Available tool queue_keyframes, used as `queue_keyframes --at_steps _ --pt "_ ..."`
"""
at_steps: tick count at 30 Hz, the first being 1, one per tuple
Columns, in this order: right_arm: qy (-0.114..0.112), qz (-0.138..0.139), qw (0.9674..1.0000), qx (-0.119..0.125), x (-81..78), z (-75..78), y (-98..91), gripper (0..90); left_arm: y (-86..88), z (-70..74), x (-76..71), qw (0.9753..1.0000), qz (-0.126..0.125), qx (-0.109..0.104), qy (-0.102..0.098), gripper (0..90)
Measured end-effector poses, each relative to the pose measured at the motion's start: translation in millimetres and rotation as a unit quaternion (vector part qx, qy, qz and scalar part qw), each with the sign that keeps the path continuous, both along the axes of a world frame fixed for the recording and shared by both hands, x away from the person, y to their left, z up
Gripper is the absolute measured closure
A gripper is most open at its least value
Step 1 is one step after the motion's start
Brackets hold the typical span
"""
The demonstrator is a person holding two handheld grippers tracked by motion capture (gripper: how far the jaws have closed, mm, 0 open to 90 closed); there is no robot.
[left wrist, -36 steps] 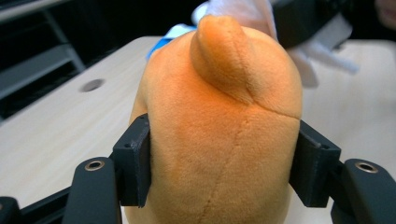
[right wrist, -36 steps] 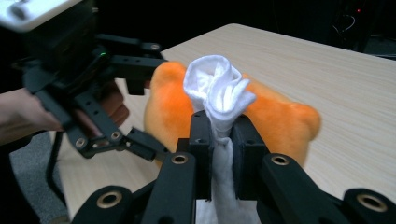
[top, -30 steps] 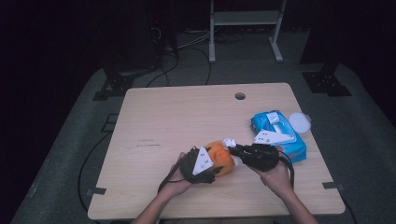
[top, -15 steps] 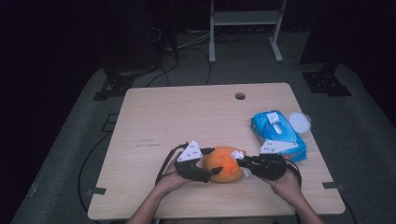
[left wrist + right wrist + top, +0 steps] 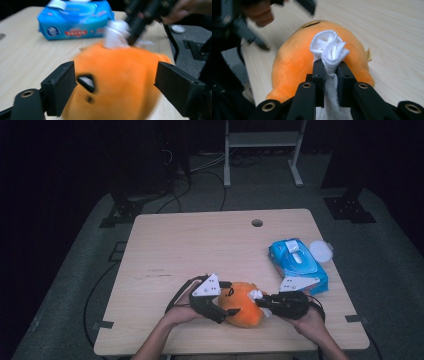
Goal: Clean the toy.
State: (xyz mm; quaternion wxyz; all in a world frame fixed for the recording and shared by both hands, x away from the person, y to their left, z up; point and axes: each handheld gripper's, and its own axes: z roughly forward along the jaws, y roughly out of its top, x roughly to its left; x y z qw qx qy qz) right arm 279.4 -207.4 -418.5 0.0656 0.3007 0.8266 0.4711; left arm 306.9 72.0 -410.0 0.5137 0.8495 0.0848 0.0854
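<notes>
we see a person at a light wooden table (image 5: 200,245) with a two-jaw gripper in each hand. an orange plush toy (image 5: 242,304) lies near the table's front edge, between the two grippers. the left gripper (image 5: 225,307) sits at the toy's left side. in the left gripper view its jaws stand apart on either flank of the orange plush toy (image 5: 117,82), pads off the fabric as far as we can tell — they have just been opening, with the toy between them but not clamped. that view is motion-blurred, so we can't tell finer contact.

the right gripper (image 5: 262,304) comes in from the toy's right. in the right gripper view its jaws are pinched narrow on a white wipe (image 5: 329,51), which bunches up above the jaw tips and rests against the top of the orange plush toy (image 5: 297,62). in the left gripper view the same white wipe (image 5: 116,33) shows on the toy's far side under the right gripper (image 5: 133,37).

a blue pack of wet wipes (image 5: 297,265) lies on the table behind the right hand (image 5: 310,320), well apart from the toy. a round white lid (image 5: 321,251) sits just beside the pack's far right end. the left hand (image 5: 182,310) grips the left gripper's body — cable trailing back.
</notes>
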Motion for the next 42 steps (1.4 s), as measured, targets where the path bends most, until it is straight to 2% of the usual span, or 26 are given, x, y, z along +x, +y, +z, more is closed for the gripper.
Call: queue_keyframes --at_steps 1,3,4,5,6,7,8,9,11,12,13,14,15,16,17,18,19,20,21,22,26,30,35,39,42 --pt "0.001 0.007 1.0000 -0.001 -1.8 -0.7 -0.1 78.2 -1.8 0.8 3.1 1.0000 0.000 -0.005 0.000 14.8" --pt "0.006 0.028 0.9996 0.002 -5.2 -1.5 -1.3 77.7 -9.8 0.9 10.1 0.9999 -0.010 0.001 0.009 13.0" --pt "0.011 0.034 0.9993 0.007 -6.7 -0.8 -3.9 77.6 -18.1 -0.8 14.5 0.9995 -0.022 0.018 0.013 12.2" --pt "0.012 0.035 0.9993 0.011 -6.9 -0.1 -6.2 77.5 -18.1 -0.8 14.5 0.9995 -0.022 0.018 0.013 11.6" --pt "0.015 0.037 0.9991 0.015 -7.0 0.6 -8.9 77.5 -27.0 -3.4 16.9 0.9986 -0.035 0.034 0.022 11.0" --pt "0.016 0.036 0.9990 0.018 -7.1 1.1 -11.1 77.4 -27.0 -3.4 16.9 0.9986 -0.035 0.034 0.022 10.3" --pt "0.016 0.034 0.9991 0.022 -7.7 1.6 -15.2 77.4 -34.1 -7.5 18.5 0.9976 -0.040 0.046 0.033 9.9" --pt "0.016 0.034 0.9991 0.022 -7.7 1.6 -15.2 77.4 -34.1 -7.5 18.5 0.9976 -0.040 0.046 0.033 10.0" --pt "0.016 0.028 0.9992 0.024 -9.3 1.5 -23.1 77.1 -39.5 -14.5 18.4 0.9975 -0.019 0.055 0.041 10.1" --pt "0.017 0.018 0.9995 0.022 -11.1 0.6 -32.5 76.9 -38.7 -19.9 15.5 0.9980 -0.020 0.044 0.041 10.8" --pt "0.017 0.018 0.9995 0.022 -11.1 0.6 -32.5 76.9 -38.7 -19.9 15.5 0.9980 -0.020 0.044 0.041 12.9" --pt "0.019 0.005 0.9996 0.021 -13.2 -0.8 -43.0 76.7 -37.8 -24.9 11.9 0.9984 -0.018 0.041 0.035 16.1" --pt "0.019 0.005 0.9996 0.021 -13.2 -0.8 -43.0 76.7 -37.8 -24.9 11.9 0.9984 -0.018 0.041 0.035 21.4" --pt "0.019 0.000 0.9996 0.020 -13.5 -1.6 -46.8 76.3 -37.2 -27.4 10.2 0.9984 -0.012 0.040 0.038 21.4" --pt "0.020 -0.010 0.9997 0.014 -13.9 -3.0 -52.1 75.6 -36.3 -27.7 10.2 0.9982 0.000 0.042 0.044 25.9" --pt "0.015 -0.031 0.9994 -0.005 -13.1 -6.6 -58.6 75.1 -35.5 -27.2 9.6 0.9982 0.011 0.038 0.046 32.6" --pt "0.015 -0.031 0.9994 -0.005 -13.1 -6.6 -58.6 75.1 -35.5 -27.2 9.6 0.9982 0.011 0.038 0.046 34.8" --pt "0.014 -0.046 0.9985 -0.025 -11.3 -10.4 -63.1 73.7 -34.9 -26.0 6.9 0.9985 0.022 0.037 0.036 37.1" --pt "0.012 -0.052 0.9980 -0.034 -10.1 -12.0 -64.4 72.4 -34.9 -26.0 6.9 0.9985 0.022 0.037 0.036 38.1" --pt "0.015 -0.060 0.9972 -0.043 -8.0 -14.6 -67.0 69.7 -35.0 -23.8 3.3 0.9987 0.033 0.032 0.021 39.3" --pt "0.022 -0.077 0.9954 -0.053 -4.1 -21.8 -73.7 62.5 -33.7 -19.5 1.4 0.9988 0.039 0.025 0.017 41.4" --pt "0.025 -0.080 0.9957 -0.040 -4.9 -23.9 -78.5 54.3 -31.7 -15.1 1.5 0.9986 0.047 0.017 0.020 42.4" --pt "0.014 -0.081 0.9963 -0.024 -6.2 -19.8 -81.0 51.4 -28.1 -10.4 4.4 0.9980 0.061 0.014 0.015 43.0" --pt "0.016 -0.084 0.9963 -0.010 -6.0 -18.8 -84.7 49.7 -21.1 -6.7 11.2 0.9968 0.078 0.014 0.013 43.2" --pt "0.019 -0.082 0.9964 -0.003 -3.5 -20.1 -84.5 49.1 -10.4 1.2 23.1 0.9947 0.102 0.010 0.006 43.1"
